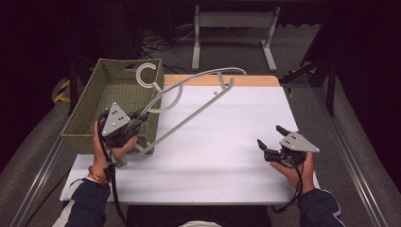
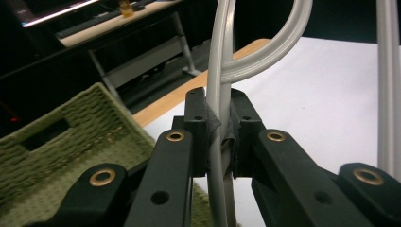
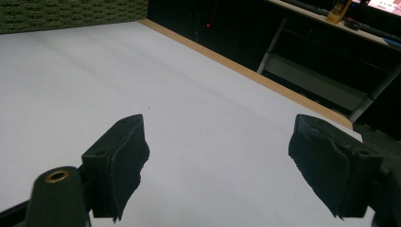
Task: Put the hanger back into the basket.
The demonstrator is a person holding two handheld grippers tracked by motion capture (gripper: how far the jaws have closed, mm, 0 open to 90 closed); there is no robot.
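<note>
A grey plastic clothes hanger [image 1: 189, 101] is lifted over the left part of the white table, its hook [image 1: 146, 75] above the basket and its long bar slanting down to the left. My left gripper [image 1: 137, 120] is shut on the hanger near its neck. In the left gripper view both pads [image 2: 204, 137] press on the grey rods [image 2: 218, 113]. Low over the table's right side, my right gripper [image 1: 272, 137] stands open with nothing between its jaws. The right gripper view has my right gripper [image 3: 217, 161] over bare white surface.
A green woven basket [image 1: 94, 101] stands at the table's left edge, partly under the hanger. The white cover [image 1: 227, 142] lies over a wooden tabletop [image 1: 250, 80]. A grey metal frame [image 1: 234, 21] stands on the floor beyond the table.
</note>
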